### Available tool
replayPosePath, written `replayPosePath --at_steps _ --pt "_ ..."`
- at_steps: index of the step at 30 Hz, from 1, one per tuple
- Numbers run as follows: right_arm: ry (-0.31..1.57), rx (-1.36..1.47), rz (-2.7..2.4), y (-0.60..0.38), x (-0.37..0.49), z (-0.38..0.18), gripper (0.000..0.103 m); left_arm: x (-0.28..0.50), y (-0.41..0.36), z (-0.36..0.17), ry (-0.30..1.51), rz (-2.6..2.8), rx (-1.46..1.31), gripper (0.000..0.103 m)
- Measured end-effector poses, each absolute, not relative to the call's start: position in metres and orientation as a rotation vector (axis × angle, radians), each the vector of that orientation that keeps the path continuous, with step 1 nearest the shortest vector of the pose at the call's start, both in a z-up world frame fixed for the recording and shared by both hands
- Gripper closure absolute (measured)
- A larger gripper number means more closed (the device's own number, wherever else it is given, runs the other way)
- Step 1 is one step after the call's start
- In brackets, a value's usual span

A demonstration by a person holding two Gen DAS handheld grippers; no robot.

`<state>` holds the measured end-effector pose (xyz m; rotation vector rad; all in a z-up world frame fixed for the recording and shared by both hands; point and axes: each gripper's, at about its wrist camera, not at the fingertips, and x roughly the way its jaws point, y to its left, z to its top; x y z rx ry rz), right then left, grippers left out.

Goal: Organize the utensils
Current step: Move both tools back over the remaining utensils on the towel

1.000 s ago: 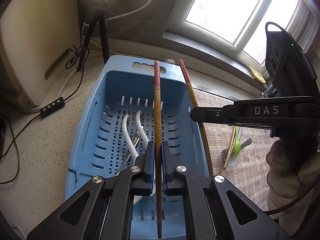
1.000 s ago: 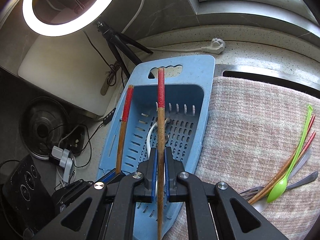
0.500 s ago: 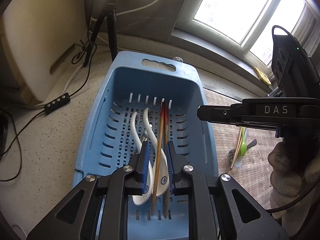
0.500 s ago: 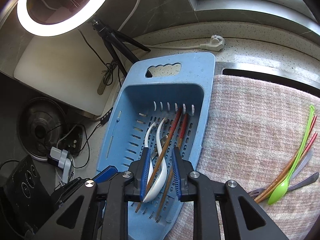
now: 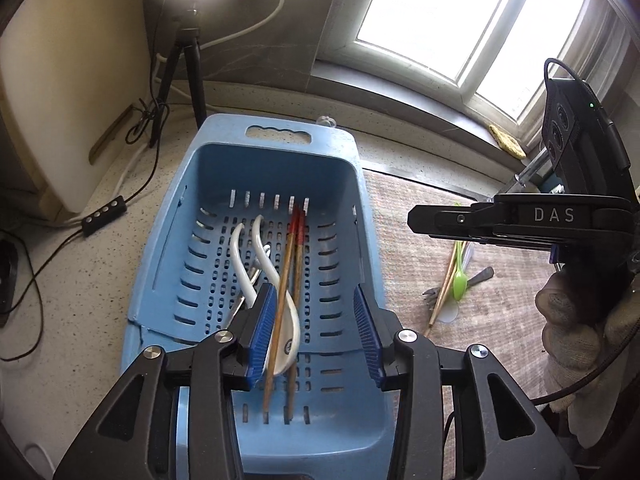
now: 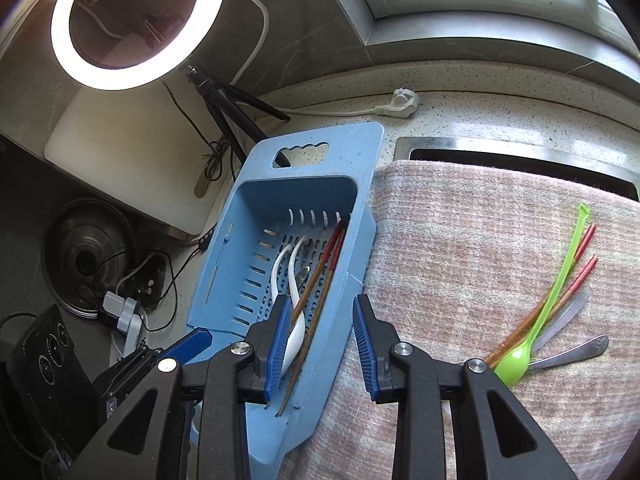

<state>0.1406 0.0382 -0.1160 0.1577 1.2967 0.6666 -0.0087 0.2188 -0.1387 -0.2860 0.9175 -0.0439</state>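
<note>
Two red-tipped wooden chopsticks (image 5: 294, 256) lie side by side in the blue slotted basket (image 5: 180, 240), next to two white spoons (image 5: 240, 256). My left gripper (image 5: 316, 320) hovers over the basket's near end. Its jaws are opening and nothing is pressed between them. My right gripper (image 6: 322, 336) hangs above the basket's right rim (image 6: 360, 208), jaws also opening and empty, with the chopsticks (image 6: 320, 276) below. On the pink cloth (image 6: 460, 240) to the right lie a green spoon (image 6: 514, 360), more red-tipped chopsticks (image 6: 576, 276) and metal cutlery (image 6: 580, 352).
A ring light (image 6: 136, 24) on a tripod (image 6: 224, 100) stands behind the basket. A white board (image 6: 132, 152), cables and a plug (image 6: 404, 100) lie on the speckled counter. A sink gap (image 6: 520, 160) runs behind the cloth. A gloved hand (image 5: 576, 320) holds the right gripper.
Each gripper was shut on one chopstick over the basket. Both let go, the chopsticks dropped into the basket, and the jaws have spread wider as both grippers drew back.
</note>
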Motion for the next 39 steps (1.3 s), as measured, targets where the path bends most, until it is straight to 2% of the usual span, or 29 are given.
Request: replayPosePath --at_steps 6,18,31,39 --pt "1.326 0.124 0.687 -0.022 0.148 -0.115 0.074 -0.026 0.183 -0.126 0.882 -0.012 -0.314 0.053" --pt "1.437 0.108 0.687 -0.094 0.177 -0.145 0.074 -0.043 0.116 -0.13 0.892 0.033 -0.33 0.053" --pt "1.439 -0.12 0.78 -0.02 0.198 -0.165 0.075 -0.072 0.106 -0.134 0.907 0.106 -0.378 0.053" --pt "1.519 -0.242 0.773 -0.007 0.195 -0.19 0.075 -0.083 0.114 -0.144 0.929 0.116 -0.396 0.053"
